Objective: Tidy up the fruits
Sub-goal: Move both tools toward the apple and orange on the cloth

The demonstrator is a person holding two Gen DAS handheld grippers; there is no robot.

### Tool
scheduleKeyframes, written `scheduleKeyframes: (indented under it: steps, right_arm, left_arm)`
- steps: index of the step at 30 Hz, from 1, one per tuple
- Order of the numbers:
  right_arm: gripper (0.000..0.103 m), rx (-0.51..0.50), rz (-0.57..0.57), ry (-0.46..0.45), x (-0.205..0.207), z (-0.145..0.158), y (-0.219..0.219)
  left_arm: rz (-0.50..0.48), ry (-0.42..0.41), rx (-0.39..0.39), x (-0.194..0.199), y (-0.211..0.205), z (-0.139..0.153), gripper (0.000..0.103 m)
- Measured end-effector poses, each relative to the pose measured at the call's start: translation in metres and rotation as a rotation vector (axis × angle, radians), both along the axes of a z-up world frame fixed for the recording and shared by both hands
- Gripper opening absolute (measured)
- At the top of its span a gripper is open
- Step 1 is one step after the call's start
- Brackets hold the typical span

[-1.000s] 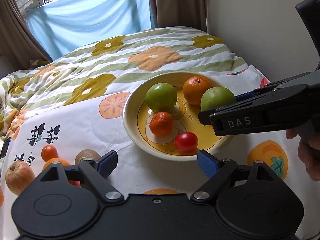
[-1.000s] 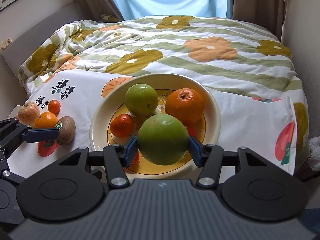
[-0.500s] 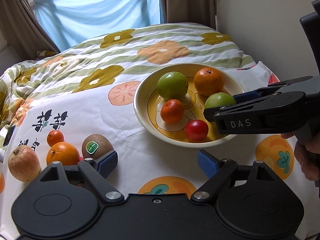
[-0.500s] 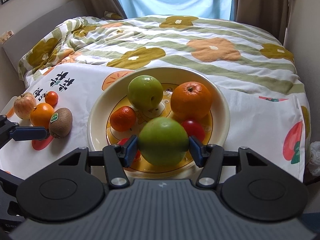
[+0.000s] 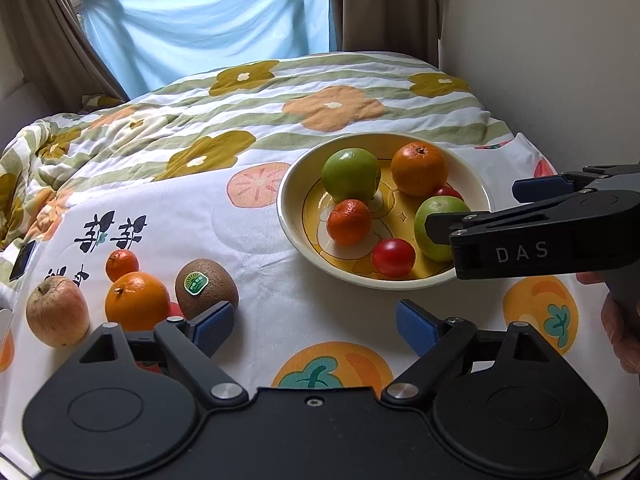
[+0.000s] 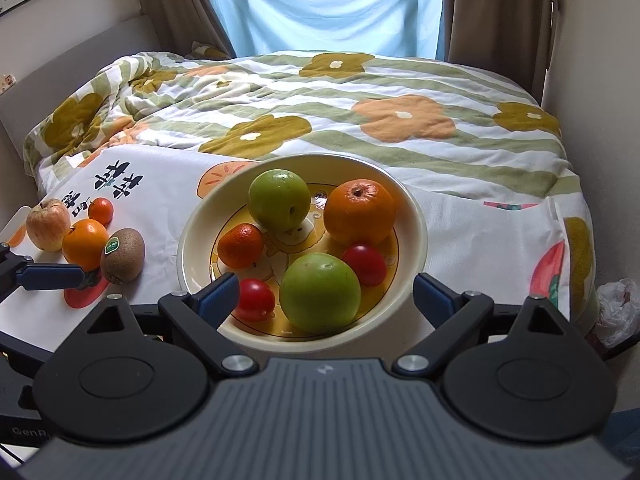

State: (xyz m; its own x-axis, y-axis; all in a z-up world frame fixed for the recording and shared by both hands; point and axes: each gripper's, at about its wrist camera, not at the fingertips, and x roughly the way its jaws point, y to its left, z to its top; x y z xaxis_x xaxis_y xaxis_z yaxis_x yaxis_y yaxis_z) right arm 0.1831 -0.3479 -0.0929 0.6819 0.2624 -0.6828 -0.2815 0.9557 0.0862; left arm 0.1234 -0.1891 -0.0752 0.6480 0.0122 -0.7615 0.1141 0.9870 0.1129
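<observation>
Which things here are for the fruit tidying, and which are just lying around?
For the job:
- bowl, holding two green apples, orange, mandarin, two tomatoes
- on the cloth: kiwi, orange, pale apple, small mandarin
- left gripper, right gripper, jaws opening around the nearer green apple

Just lying about:
- flowered quilt
- blue curtain
- plastic bag

A floral quilt [image 6: 360, 120] with mustard and orange flowers on green stripes covers the bed, and a white cloth [image 5: 248, 248] printed with persimmons lies over its near end. Behind, a pale blue sheet [image 6: 320, 4] hangs across the window between brown curtains [image 6: 496, 12].
</observation>
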Motion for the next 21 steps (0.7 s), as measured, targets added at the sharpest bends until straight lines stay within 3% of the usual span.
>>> scheduleKeyframes:
  steps: [9, 21]
  right_arm:
    - [0.103, 0.021, -0.006, -0.016, -0.026, 0.025, -0.004]
    - [0.103, 0.045, 0.034, -0.077, -0.057, 0.063, 0.013]
  left_arm:
    - [0.005, -0.048, -0.003, -0.026, -0.004, 0.02, 0.091]
    - [0.115, -0.144, -0.001, -0.07, 0.022, 0.057, 0.099]
